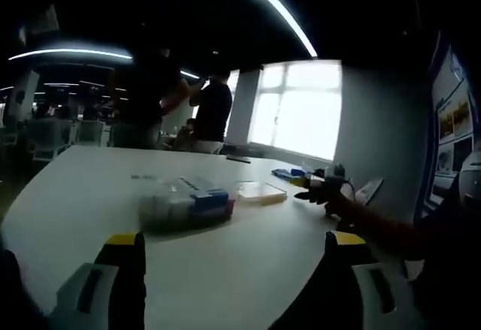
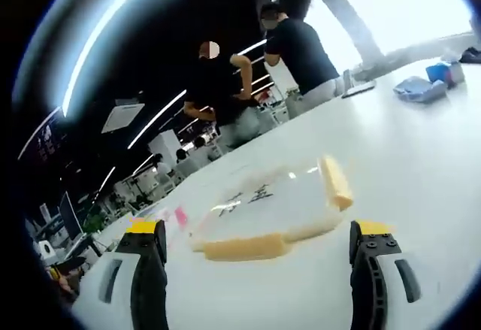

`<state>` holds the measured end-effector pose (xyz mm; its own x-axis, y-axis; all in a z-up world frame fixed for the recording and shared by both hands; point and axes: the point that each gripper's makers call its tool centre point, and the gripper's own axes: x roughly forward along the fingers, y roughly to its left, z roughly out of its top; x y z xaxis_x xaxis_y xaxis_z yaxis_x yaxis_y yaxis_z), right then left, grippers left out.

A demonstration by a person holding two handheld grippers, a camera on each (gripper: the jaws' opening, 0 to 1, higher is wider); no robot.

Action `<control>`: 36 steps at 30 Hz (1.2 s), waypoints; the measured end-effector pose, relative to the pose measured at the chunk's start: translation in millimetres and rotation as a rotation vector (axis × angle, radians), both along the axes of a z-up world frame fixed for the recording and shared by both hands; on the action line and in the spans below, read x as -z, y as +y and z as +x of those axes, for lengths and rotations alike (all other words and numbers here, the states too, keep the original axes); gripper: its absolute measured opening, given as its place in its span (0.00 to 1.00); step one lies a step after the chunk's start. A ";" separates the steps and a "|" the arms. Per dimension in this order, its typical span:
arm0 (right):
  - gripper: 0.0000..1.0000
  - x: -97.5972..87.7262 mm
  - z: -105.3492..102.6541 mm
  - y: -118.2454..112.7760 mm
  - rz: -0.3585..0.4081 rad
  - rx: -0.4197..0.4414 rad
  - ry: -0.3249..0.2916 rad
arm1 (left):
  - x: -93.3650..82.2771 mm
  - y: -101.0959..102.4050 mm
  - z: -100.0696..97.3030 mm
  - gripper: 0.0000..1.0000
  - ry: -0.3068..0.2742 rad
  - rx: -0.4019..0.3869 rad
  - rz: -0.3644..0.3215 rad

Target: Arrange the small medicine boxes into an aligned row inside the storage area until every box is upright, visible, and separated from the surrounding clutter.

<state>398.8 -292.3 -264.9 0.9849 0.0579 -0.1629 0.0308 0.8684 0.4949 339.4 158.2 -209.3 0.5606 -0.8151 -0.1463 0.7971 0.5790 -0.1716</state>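
Dim office space surrounds us, with long ceiling light strips, a bright window (image 1: 297,108) and two people (image 1: 213,108) standing beyond the far edge of a broad white table (image 1: 98,187).

In the left gripper view, we hold the left gripper (image 1: 234,251) low over the table, its two fingers (image 1: 124,277) spread wide with nothing between them; they are dark with yellow tips. Ahead of them, well apart from the tips and on the table, sits a clear plastic storage box (image 1: 188,204), blurred, with blue and white medicine boxes (image 1: 209,196) visible inside it. Just beyond the storage box lies a flat clear lid (image 1: 261,192) with a pale yellowish tint. Farther off past the lid, near the table's edge, the right gripper (image 1: 316,183) reaches in over the table, held on a dark-sleeved arm (image 1: 376,228).

In the right gripper view, the view is tilted, so the table slopes. The right gripper's (image 2: 259,251) fingers (image 2: 146,270) are likewise spread, holding nothing. Between and just ahead of them lies the clear lid (image 2: 263,206), a thin transparent sheet with cream-coloured clips along two edges. Whether the tips touch it we cannot tell. Small blue items (image 2: 421,86) lie far beyond the lid.
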 end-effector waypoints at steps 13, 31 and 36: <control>1.00 0.9 28.9 -9.9 0.105 0.005 -0.010 | 0.1 -2.1 -2.9 0.99 -0.007 0.013 0.022; 0.88 -20.3 24.7 -51.5 0.657 0.098 -0.173 | -3.9 -6.3 -6.5 0.99 -0.008 0.028 0.013; 0.33 18.9 19.9 -63.9 0.601 0.183 -0.021 | 1.2 -11.2 -6.2 0.99 -0.005 0.033 0.026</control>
